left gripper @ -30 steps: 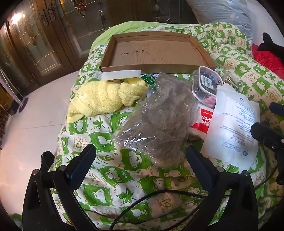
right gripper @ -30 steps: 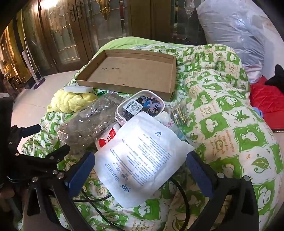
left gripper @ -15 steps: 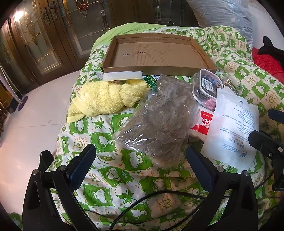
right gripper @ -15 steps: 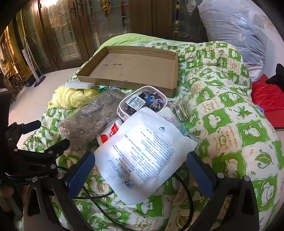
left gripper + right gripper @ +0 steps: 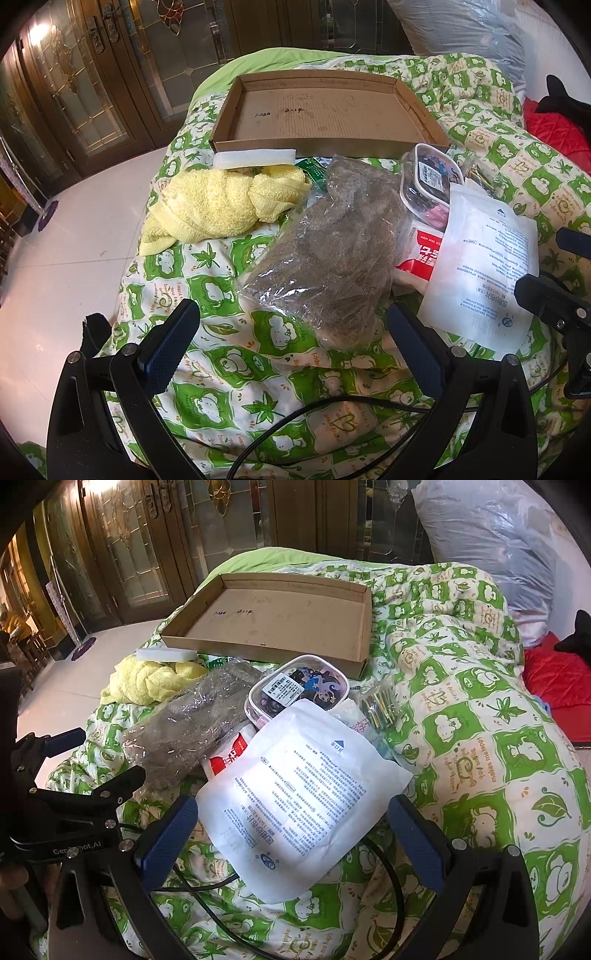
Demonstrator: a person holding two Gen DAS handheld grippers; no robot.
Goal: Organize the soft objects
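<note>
A shallow cardboard tray (image 5: pixel 325 110) (image 5: pixel 280 624) lies empty at the far side of the green patterned quilt (image 5: pixel 221 369) (image 5: pixel 480 738). In front of it are a yellow towel (image 5: pixel 218 203) (image 5: pixel 151 681), a white foam strip (image 5: pixel 255 158) (image 5: pixel 166 654), a clear bag of grey-brown fibre (image 5: pixel 332 251) (image 5: pixel 195 723), a white printed pouch (image 5: pixel 484 273) (image 5: pixel 299 794), a red-and-white wipes pack (image 5: pixel 421 258) (image 5: pixel 229 757) and a clear lidded box (image 5: pixel 432 181) (image 5: pixel 299 692). My left gripper (image 5: pixel 291 350) is open just short of the fibre bag. My right gripper (image 5: pixel 291 842) is open around the pouch's near edge.
A small bundle of thin sticks (image 5: pixel 378 707) lies right of the lidded box. Black cables (image 5: pixel 332 410) (image 5: pixel 207 886) trail over the quilt near the grippers. White tiled floor (image 5: pixel 66 258) drops off at the left. A red cloth (image 5: pixel 554 679) and a large plastic bag (image 5: pixel 491 542) sit at the right.
Both grippers have edged forward toward the objects, so the tray and items appear slightly nearer. Nothing on the quilt has moved.
</note>
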